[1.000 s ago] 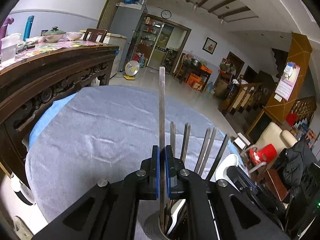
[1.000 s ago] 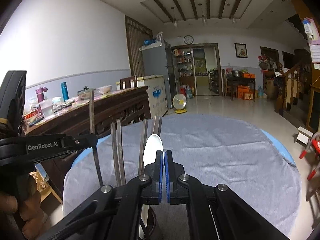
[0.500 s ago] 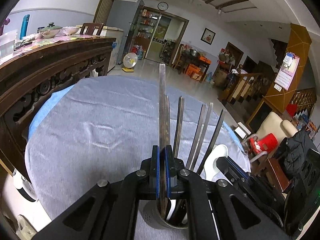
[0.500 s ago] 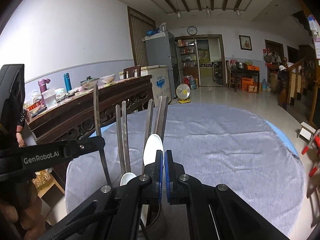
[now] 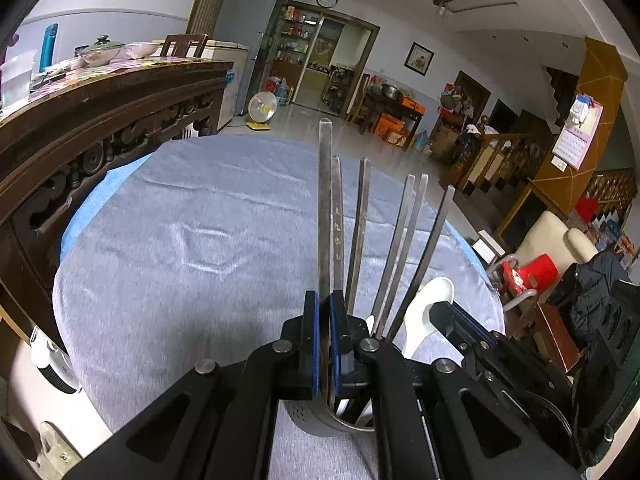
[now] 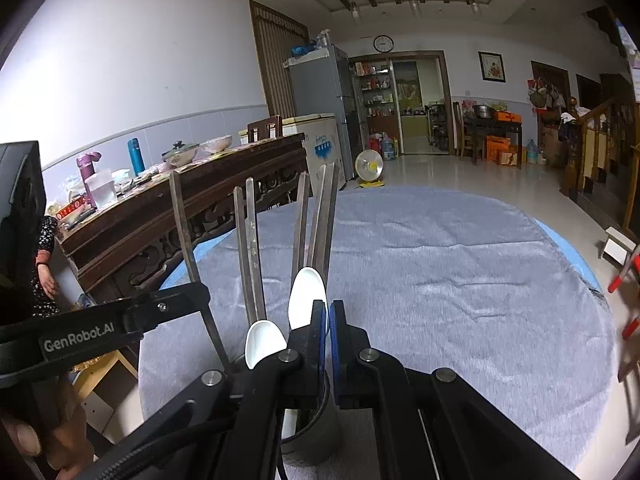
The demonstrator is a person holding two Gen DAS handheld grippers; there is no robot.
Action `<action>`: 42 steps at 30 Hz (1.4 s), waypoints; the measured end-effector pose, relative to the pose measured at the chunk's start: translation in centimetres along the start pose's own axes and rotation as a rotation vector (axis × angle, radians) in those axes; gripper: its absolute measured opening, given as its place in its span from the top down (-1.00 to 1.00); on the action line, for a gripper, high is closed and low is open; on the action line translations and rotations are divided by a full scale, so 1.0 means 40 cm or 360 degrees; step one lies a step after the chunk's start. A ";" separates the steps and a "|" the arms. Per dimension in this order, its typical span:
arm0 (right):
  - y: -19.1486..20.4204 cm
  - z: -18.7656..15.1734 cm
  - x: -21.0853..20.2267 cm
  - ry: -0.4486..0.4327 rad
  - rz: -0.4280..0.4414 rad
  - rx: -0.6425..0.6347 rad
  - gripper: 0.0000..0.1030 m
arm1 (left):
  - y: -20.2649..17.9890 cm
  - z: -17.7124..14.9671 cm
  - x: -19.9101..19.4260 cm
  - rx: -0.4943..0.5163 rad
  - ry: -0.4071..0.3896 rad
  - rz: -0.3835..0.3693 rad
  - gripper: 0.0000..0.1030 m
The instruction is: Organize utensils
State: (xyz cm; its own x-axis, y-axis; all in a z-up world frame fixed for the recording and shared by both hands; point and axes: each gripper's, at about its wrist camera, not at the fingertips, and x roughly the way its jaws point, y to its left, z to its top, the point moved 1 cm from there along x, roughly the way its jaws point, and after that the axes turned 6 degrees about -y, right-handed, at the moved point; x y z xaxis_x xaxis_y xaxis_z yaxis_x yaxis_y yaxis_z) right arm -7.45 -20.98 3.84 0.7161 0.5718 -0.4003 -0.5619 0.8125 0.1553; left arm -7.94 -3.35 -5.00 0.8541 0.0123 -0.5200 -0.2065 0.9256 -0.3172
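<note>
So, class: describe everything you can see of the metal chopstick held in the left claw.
The long flat grey metal chopstick stands nearly upright, its square top end above the others. The left claw is shut on its lower shaft between blue pads. Its bottom end reaches down into the round grey metal utensil holder on the grey cloth-covered table, beside other metal chopsticks and white spoons.

Even indoor light is cast from ceiling lamps (image 6: 412, 4), and soft glare is thrown on the tiled floor (image 6: 460, 172). Straight lines are bent strongly toward the black, vignetted corners. The near gripper bodies are rendered dark; slight softness is seen at the frame edges.
</note>
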 end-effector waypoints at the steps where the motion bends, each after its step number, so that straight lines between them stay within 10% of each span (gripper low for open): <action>1: 0.001 -0.002 0.001 0.0007 0.0002 -0.0002 0.93 | -0.002 -0.002 -0.001 0.0004 0.0003 0.0001 0.90; 12: 0.007 -0.009 -0.005 0.0023 -0.0014 -0.0008 0.79 | -0.002 -0.012 -0.022 -0.0003 0.0000 0.0023 0.88; 17: 0.009 -0.013 -0.015 0.0014 -0.0004 0.0002 -0.10 | 0.007 -0.019 -0.030 -0.0029 0.0016 0.0032 0.39; 30: -0.024 0.024 -0.070 0.0013 -0.0012 0.0035 -0.38 | 0.024 -0.005 -0.054 -0.0017 0.0021 0.0089 -0.32; 42: -0.009 0.051 -0.134 0.0442 0.0105 -0.0087 -0.65 | 0.020 0.021 -0.078 0.0112 0.0082 0.0174 -0.84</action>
State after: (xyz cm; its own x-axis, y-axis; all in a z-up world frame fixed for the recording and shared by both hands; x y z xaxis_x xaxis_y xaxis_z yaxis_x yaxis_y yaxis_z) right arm -10.23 -24.10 7.77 0.5406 0.5643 -0.6239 -0.6306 0.7627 0.1435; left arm -10.38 -2.31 -2.98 0.8023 0.0969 -0.5890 -0.2615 0.9441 -0.2009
